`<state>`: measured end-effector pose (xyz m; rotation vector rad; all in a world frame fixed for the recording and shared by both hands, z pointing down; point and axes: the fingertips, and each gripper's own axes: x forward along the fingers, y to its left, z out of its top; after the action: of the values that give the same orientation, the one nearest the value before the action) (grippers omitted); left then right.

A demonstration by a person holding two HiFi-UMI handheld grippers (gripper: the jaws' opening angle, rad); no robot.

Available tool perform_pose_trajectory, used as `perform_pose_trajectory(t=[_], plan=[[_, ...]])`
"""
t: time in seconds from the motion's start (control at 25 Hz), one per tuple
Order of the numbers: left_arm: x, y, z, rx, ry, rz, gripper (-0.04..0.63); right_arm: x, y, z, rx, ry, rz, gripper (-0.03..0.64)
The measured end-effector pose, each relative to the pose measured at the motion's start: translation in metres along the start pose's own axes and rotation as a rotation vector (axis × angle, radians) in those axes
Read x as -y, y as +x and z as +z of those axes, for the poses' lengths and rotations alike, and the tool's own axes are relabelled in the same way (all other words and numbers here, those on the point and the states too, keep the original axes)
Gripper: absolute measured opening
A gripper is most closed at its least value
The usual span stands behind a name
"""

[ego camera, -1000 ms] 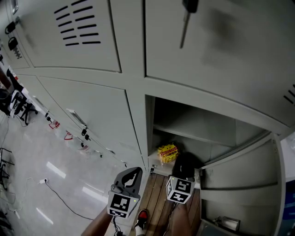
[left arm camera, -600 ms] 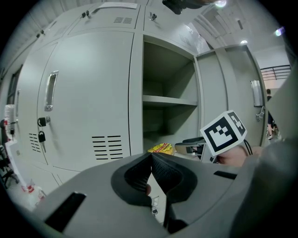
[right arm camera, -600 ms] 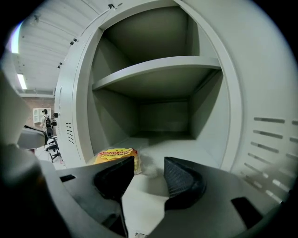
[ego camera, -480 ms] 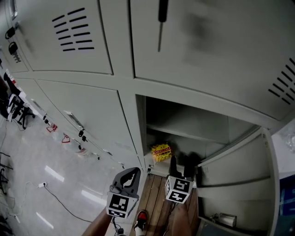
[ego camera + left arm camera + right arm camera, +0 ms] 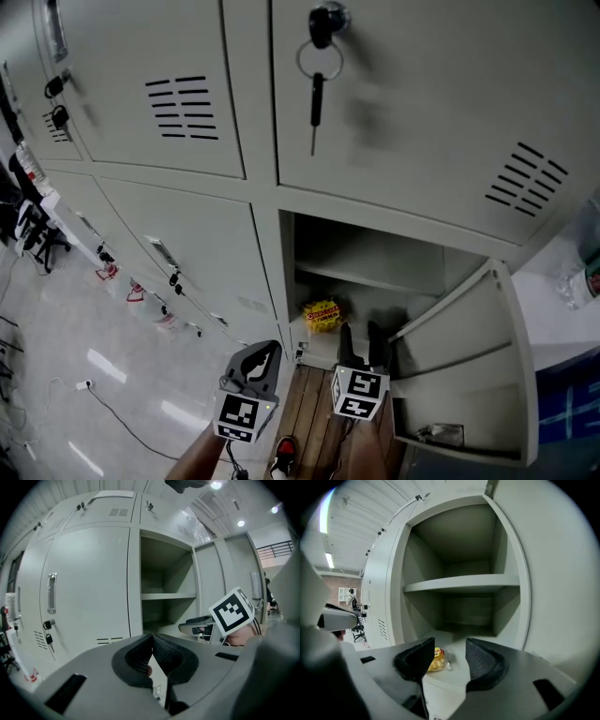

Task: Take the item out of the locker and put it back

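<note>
A yellow snack bag [image 5: 322, 315] lies on the floor of the open lower locker [image 5: 375, 272], at its left front. In the right gripper view the bag [image 5: 436, 660] sits just beyond the left jaw. My right gripper [image 5: 360, 339] [image 5: 449, 651] is at the locker mouth; its jaws have just been opening and now stand open with nothing between them. My left gripper [image 5: 261, 358] [image 5: 152, 641] hangs to the left, in front of the shut neighbouring door, shut and holding nothing. From the left gripper view I see the right gripper [image 5: 197, 623] from the side.
The locker door [image 5: 469, 366] swings out to the right of my right gripper. A shelf [image 5: 461, 582] splits the compartment. A key [image 5: 317, 66] hangs from the shut door above. Below me are wooden boards [image 5: 314, 412], a red shoe [image 5: 287, 448] and a floor cable [image 5: 122, 403].
The right gripper's jaws were together a second ago and now stand apart. The snack bag stays on the locker floor. The head view has tilted up, showing more of the upper doors.
</note>
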<state>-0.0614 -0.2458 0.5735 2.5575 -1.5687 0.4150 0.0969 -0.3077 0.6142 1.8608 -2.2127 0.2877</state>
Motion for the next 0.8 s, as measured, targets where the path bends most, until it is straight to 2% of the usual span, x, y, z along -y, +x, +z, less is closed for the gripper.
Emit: perform_pose_trajectory(t=[0.36, 0.8], plan=[[0.010, -0.036, 0.056, 0.075, 0.034, 0.015, 0.023, -0.018, -0.053, 0.051, 0.040, -0.027, 0.062, 0.190], [0.031, -0.090, 0.108, 0.152, 0.070, 0.013, 0.023, -0.036, -0.138, 0.098, 0.124, -0.054, 0.080, 0.141]])
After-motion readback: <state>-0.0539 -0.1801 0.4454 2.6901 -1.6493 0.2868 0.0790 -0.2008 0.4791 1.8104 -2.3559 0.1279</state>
